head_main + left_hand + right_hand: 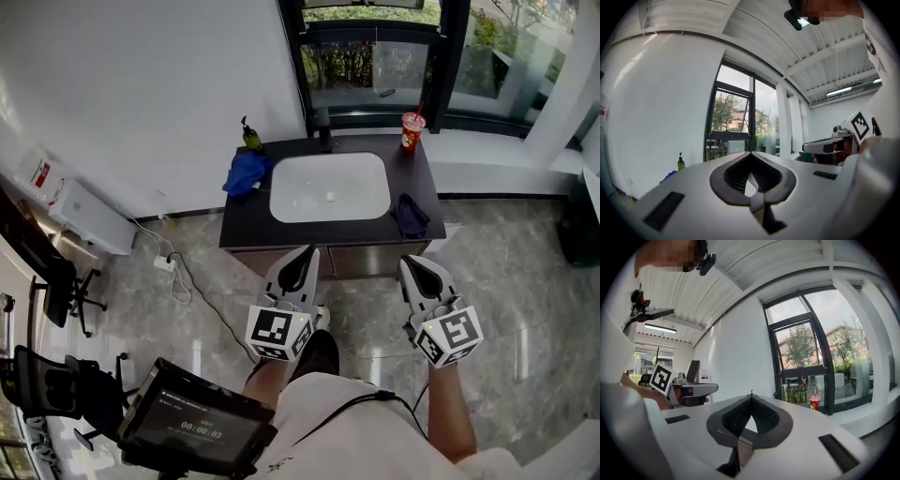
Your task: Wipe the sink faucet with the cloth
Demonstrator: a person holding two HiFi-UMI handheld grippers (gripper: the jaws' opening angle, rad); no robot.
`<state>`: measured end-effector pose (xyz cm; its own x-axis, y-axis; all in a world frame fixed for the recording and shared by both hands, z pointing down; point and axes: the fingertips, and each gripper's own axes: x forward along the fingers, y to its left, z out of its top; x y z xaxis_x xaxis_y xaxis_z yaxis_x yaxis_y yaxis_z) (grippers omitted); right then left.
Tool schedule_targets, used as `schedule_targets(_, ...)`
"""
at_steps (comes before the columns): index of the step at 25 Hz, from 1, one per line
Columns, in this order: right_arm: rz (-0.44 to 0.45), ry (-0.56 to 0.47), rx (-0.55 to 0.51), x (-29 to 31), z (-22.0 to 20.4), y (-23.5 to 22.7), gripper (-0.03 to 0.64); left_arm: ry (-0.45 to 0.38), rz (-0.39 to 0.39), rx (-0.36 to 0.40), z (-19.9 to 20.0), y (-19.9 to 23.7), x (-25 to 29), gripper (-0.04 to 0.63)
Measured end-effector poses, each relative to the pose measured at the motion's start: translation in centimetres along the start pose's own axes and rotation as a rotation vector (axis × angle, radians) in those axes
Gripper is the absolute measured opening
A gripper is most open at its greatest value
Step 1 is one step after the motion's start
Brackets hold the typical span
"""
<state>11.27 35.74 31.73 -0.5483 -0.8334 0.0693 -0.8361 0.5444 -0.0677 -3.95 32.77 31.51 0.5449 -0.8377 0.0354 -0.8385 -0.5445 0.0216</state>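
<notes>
A black faucet point(323, 131) stands behind the white sink point(281, 202), which is set in a dark vanity top. A blue cloth point(247, 173) lies crumpled on the counter left of the basin, and a dark cloth point(410, 215) lies at the basin's right. Both grippers are held level in front of the vanity, short of its front edge. My left gripper point(307, 252) point(750, 153) has its jaws shut with nothing in them. My right gripper point(410, 263) point(751, 393) is likewise shut and empty. Neither touches a cloth or the faucet.
A green soap bottle point(250, 137) point(681, 162) stands at the counter's back left, a red cup with a straw point(412, 130) point(814, 402) at the back right. Behind the vanity is a dark-framed window point(375, 56). Cables and a power strip point(166, 263) lie on the floor left.
</notes>
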Motion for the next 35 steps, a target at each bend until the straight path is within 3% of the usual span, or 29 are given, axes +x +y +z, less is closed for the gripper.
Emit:
schedule_targets(12,-0.06,0.043,-0.005,15.1,2.0,-4.5,0.002,0.031,-0.11,-0.007,0.8,11.6,11.3,-0.006)
schedule_targets(18,-0.113,0.03,0.006,19.8,3.1,-6.8,0.002,0.015,-0.171,-0.011,1.9,15.5,16.1,-0.006)
schedule_targets(25,-0.124,0.07,0.018,21.7,1.8,-8.4,0.002,0.031,-0.2,-0.033,1.0,16.3,19.3,-0.006)
schedule_targets(35,-0.088,0.092,0.058,23.5,0.2,-13.9,0.002,0.068,-0.205,-0.034,0.4,14.6,24.1,-0.007)
